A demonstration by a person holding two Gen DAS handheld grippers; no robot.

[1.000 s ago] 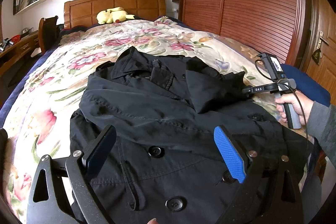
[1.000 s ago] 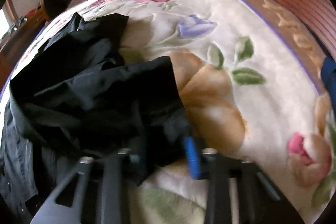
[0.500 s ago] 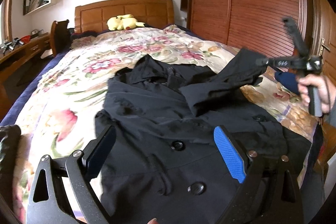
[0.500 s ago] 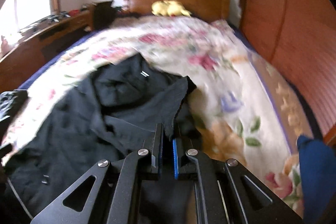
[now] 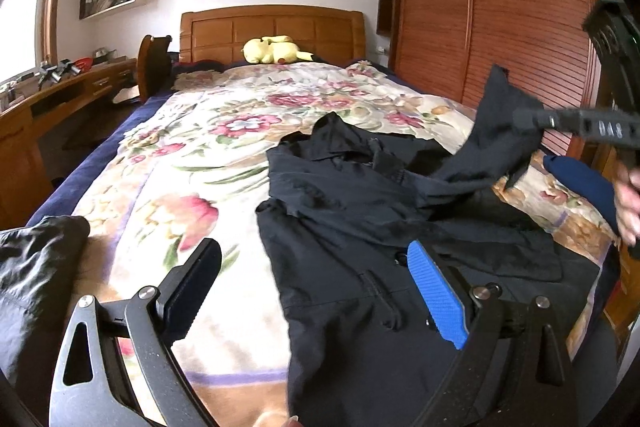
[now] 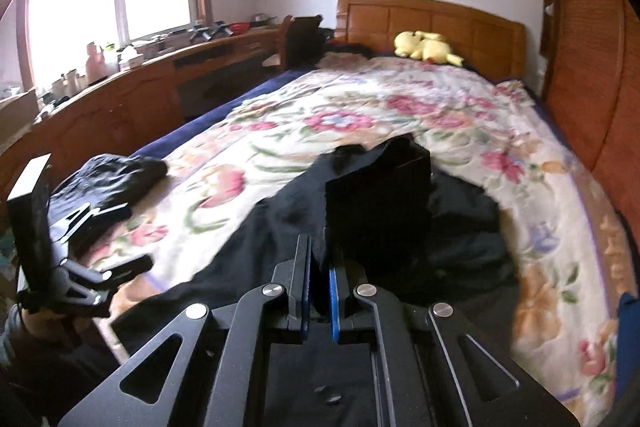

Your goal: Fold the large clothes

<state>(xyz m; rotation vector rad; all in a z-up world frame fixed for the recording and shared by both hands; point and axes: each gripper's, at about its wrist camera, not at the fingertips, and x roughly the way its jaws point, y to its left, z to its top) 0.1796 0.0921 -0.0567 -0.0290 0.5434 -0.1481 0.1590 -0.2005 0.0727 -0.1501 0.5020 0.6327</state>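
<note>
Right claw (image 6: 319,277) is clamped on the coat's sleeve (image 6: 380,203), fabric pinched between its closed pads. A second ago that sleeve end lay low on the bed (image 5: 192,147) beside the coat; now it is lifted clear and hangs as a dark flap just ahead of the claw, trailing back down to the coat (image 5: 360,227). In the left view the right claw (image 5: 520,117) sits high and off to the right, sleeve (image 5: 496,131) stretched up from the shoulder.

Left claw (image 5: 316,287) is apart, holding nothing, hovering over the coat's near hem (it has drifted left; its left pad is now over bare quilt instead of cloth). Coat lies front-up just ahead and right of it, collar far, buttons partly hidden behind the blue pad.

Meaning: likely the sleeve-fold step has started. Sleeve is up and free to be carried across the coat's chest. Body not folded yet.

Left of the left claw, near: another dark garment (image 5: 36,267). Far: yellow plush (image 5: 274,49) at the headboard.
</note>
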